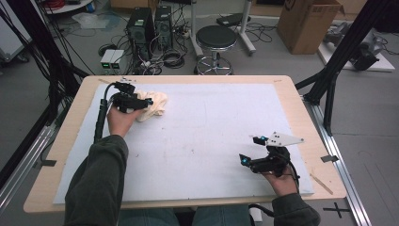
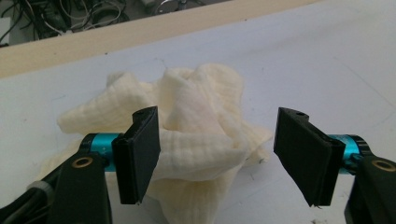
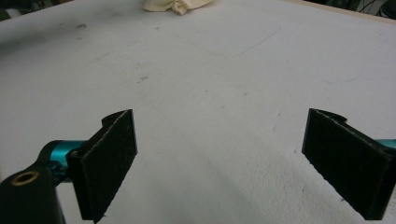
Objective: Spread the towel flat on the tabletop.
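From the high view we judge ourselves at the reach-and-grasp step: the left gripper sits at the crumpled cream-coloured waffle-weave cloth, while the right gripper waits well apart over the white foam mat. In the left gripper view its jaws stand apart around a fold of the cloth, one pad touching it, so next we should close on that fold. In the right gripper view the jaws gape over bare mat, the cloth far ahead.

Even, soft overhead light, faint shadows, no glare; all pictures slightly soft.

Lab, computer towers, tangled cables, cardboard box
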Tool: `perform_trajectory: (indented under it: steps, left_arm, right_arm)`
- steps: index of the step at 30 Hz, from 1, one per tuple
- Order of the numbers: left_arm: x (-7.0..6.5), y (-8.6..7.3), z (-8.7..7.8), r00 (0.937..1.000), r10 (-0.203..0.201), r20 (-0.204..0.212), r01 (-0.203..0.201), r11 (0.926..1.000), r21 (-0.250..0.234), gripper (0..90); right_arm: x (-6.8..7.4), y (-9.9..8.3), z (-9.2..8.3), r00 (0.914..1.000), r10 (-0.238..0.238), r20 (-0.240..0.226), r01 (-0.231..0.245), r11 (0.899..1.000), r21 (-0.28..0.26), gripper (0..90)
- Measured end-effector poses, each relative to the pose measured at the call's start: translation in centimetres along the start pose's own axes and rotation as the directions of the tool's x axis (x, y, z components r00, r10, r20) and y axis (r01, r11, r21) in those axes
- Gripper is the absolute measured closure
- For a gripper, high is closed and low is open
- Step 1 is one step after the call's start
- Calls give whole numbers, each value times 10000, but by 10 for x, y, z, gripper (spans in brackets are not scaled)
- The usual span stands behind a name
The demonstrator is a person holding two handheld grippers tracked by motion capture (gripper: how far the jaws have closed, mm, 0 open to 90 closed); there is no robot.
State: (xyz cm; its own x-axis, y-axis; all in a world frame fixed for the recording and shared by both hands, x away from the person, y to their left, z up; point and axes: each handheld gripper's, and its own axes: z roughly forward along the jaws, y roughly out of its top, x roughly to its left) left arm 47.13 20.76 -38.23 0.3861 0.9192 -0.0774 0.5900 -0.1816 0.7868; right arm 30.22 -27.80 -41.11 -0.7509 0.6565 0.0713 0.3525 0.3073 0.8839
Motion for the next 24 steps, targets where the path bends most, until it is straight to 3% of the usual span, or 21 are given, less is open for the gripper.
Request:
perform_trajectory:
  steps: [8,11,16,19,22,24]
  left_arm:
    - [-1,-11,24,9987,134,-497,-101,9978,660,310]
    - [3,-17,30,9976,1,-688,58,9964,850,324]
    - [-1,-22,40,9957,171,-913,-64,9932,1162,375]
    - [-4,-25,44,9936,301,-1092,-166,9923,1228,443]
    - [-7,-25,46,9869,790,-1407,-598,9889,1358,559]
    - [-6,-25,46,9855,732,-1530,-523,9892,1366,625]
  right_arm:
    - [0,0,1,10000,24,-90,-24,10000,7,94]
    - [0,-1,0,9999,11,-107,-11,10000,-28,94]
    - [-1,0,1,9999,-23,-167,22,10000,-62,94]
    - [-1,0,2,9998,18,-218,-19,10000,-70,94]
    - [-1,0,2,9997,-11,-240,9,10000,-95,94]
    - [-1,0,2,9996,-30,-279,28,9999,-97,94]
